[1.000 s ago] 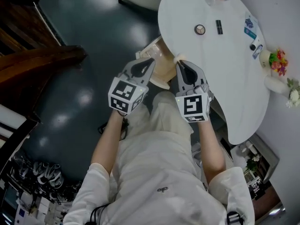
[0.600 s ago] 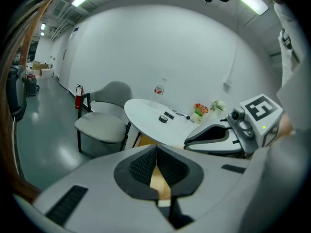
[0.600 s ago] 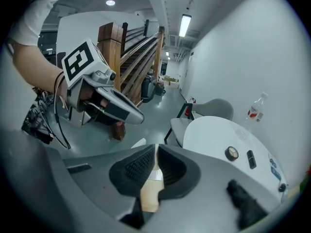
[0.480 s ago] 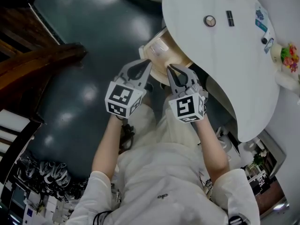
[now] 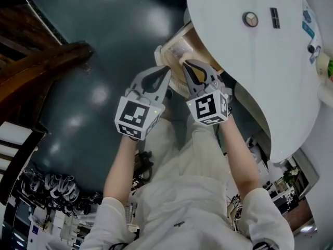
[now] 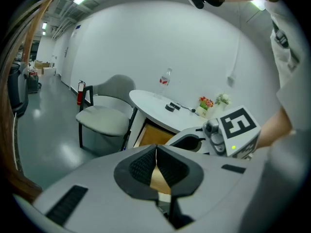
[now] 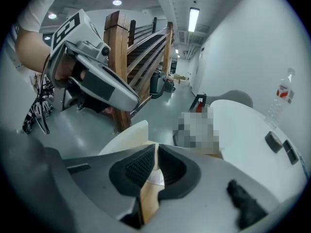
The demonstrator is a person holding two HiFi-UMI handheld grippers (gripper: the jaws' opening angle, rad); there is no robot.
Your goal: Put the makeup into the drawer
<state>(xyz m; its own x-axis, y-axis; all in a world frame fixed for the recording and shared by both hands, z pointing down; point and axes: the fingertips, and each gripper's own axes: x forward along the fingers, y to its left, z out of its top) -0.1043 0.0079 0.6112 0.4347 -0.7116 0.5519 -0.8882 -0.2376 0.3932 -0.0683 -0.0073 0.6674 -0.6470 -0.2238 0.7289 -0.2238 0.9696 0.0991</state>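
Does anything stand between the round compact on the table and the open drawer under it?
Nothing visible does. The white table is bare between the round compact and its edge above the drawer, which is pulled out; the table covers part of it.

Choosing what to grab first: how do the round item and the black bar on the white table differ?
The round item is a disc, pale face in a dark rim; the black bar is a narrow dark rectangle. The round item lies nearer the open drawer; the black bar lies beyond it, further right in the head view. Both lie flat on the white table, apart, with nothing touching them.
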